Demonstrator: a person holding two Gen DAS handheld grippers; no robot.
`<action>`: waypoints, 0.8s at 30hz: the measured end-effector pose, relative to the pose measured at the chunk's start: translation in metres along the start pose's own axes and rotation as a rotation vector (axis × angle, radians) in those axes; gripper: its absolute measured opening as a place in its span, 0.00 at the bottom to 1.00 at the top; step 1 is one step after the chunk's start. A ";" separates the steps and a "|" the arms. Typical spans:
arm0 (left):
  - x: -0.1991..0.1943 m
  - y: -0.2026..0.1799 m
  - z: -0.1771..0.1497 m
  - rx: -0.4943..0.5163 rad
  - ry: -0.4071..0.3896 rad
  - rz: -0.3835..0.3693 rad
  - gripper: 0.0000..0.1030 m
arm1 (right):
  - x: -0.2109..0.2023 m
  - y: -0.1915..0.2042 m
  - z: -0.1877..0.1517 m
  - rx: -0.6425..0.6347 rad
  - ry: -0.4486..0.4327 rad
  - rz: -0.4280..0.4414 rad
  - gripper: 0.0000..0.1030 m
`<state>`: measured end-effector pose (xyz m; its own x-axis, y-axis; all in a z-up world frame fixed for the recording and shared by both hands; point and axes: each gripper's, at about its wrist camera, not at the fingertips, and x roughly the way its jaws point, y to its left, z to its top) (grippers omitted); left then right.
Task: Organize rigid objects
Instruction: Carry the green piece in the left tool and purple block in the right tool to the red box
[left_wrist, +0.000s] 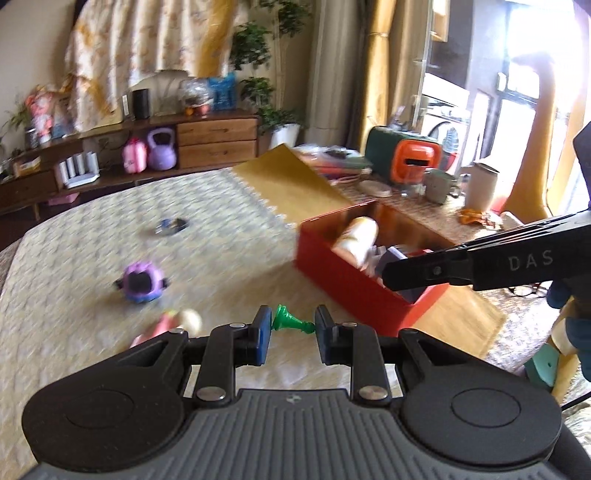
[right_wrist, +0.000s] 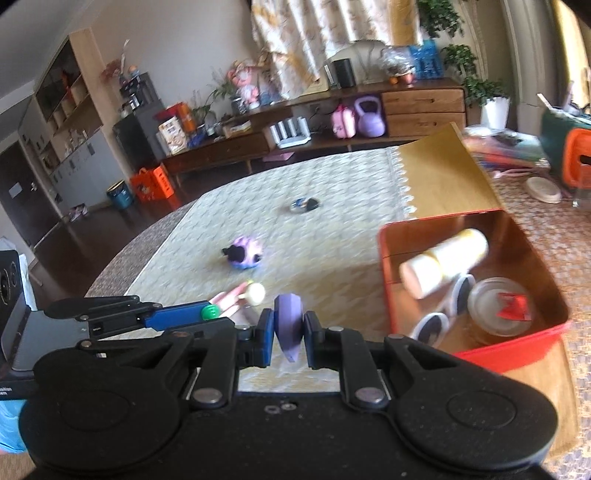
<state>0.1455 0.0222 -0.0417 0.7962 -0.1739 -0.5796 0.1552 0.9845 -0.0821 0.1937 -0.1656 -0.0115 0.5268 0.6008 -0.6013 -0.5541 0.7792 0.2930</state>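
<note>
Our left gripper (left_wrist: 293, 334) pinches a green pawn (left_wrist: 291, 318) sideways between nearly closed pads. Our right gripper (right_wrist: 289, 334) clamps a purple piece (right_wrist: 288, 320) the same way, just left of the red box (right_wrist: 391, 280). In the box lie a pale bottle (right_wrist: 443, 260) and a glass jar (right_wrist: 498, 308). Farther out on the cloth (right_wrist: 332, 192) sit a pink toy (right_wrist: 236, 297), a purple toy (right_wrist: 245, 253) and a small dark item (right_wrist: 304, 204), well apart, with bare cloth between.

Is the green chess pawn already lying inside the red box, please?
No, the green chess pawn is clamped between the left gripper's blue pads, above the bedspread and outside the red box.
</note>
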 end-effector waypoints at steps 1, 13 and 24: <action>0.002 -0.006 0.003 0.007 0.000 -0.009 0.24 | -0.003 -0.005 0.000 0.004 -0.004 -0.005 0.15; 0.040 -0.065 0.032 0.062 0.025 -0.060 0.24 | -0.032 -0.070 0.007 0.045 -0.046 -0.083 0.15; 0.089 -0.102 0.045 0.098 0.091 -0.096 0.24 | -0.026 -0.130 0.004 0.108 -0.038 -0.145 0.15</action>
<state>0.2269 -0.0945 -0.0479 0.7192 -0.2595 -0.6445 0.2876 0.9556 -0.0638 0.2544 -0.2820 -0.0308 0.6212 0.4854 -0.6153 -0.3992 0.8716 0.2845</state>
